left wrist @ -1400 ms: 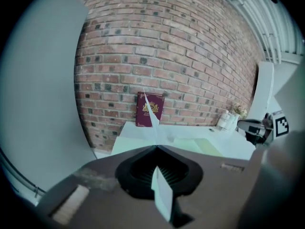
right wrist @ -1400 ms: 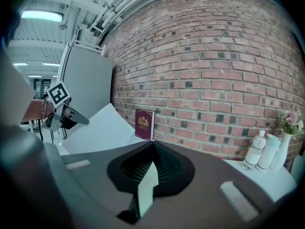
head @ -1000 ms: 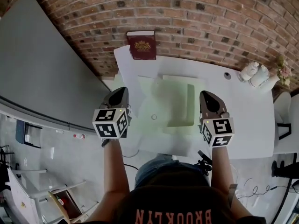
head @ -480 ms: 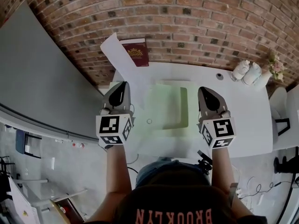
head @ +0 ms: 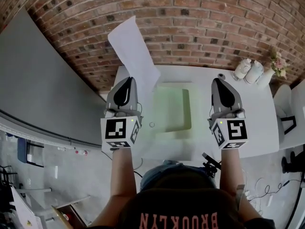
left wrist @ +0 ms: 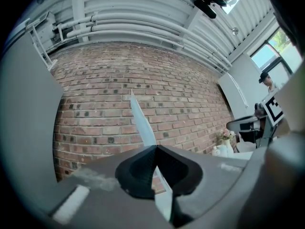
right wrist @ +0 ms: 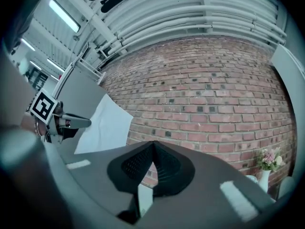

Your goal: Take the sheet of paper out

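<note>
The brick wall (head: 205, 27) is seen behind the white table (head: 248, 123). At the table's middle lies what looks like a pale green folder (head: 174, 111), though its make cannot be settled from the head view. The sheet of paper (head: 133, 51) lay low over the table's far left edge a second ago. It has since been raised well above the table and now stands against the bricks. Its lower edge is pinched in the left gripper (head: 127, 80), whose jaws are clamped on it above the table's left side. The right gripper (head: 220, 81), raised likewise above the table's right side, is closed on nothing. The sheet is judged clear of the folder, so only setting it down seems left. Small vases (head: 251, 69) stand at the table's far right corner.
</note>
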`<state>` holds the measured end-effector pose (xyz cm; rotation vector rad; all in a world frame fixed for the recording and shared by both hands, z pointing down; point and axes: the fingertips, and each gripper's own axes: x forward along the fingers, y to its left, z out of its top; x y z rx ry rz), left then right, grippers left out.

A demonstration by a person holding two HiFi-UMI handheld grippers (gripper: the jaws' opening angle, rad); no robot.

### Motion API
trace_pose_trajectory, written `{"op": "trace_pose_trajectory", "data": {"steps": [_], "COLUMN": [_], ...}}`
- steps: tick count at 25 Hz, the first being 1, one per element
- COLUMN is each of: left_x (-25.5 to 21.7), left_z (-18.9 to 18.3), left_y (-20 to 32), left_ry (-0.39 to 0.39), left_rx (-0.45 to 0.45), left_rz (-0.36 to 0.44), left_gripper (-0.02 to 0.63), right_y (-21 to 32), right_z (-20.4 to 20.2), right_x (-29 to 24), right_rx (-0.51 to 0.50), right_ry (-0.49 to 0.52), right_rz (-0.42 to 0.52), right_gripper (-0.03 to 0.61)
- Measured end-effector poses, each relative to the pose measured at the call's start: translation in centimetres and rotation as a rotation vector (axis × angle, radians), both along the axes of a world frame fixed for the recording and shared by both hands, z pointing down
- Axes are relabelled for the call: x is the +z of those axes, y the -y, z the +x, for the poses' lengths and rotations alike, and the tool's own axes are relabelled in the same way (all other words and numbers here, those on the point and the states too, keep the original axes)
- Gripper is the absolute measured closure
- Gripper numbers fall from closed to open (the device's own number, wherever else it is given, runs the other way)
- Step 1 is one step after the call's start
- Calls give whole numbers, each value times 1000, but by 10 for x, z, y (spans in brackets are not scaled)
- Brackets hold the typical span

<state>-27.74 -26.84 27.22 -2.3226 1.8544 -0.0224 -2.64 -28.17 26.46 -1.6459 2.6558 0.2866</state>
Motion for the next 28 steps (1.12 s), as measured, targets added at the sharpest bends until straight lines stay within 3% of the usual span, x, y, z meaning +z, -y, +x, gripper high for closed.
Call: {"op": "trace_pose_trajectory", "data": {"steps": [8, 28], "left_x": [-15, -21], "left_z": [1, 1], "left_y": [-2, -6], "left_ry": [-5, -16], "left_rx": [-4, -5], "left_rz": [41, 59], "left_gripper": [612, 612], "right_y": [-4, -12], "right_z": [7, 12], "right_x": [-18, -16], "right_rx": [18, 27], "right_ry": [-5, -11], "right_rz": [38, 7], "right_gripper": [581, 583]}}
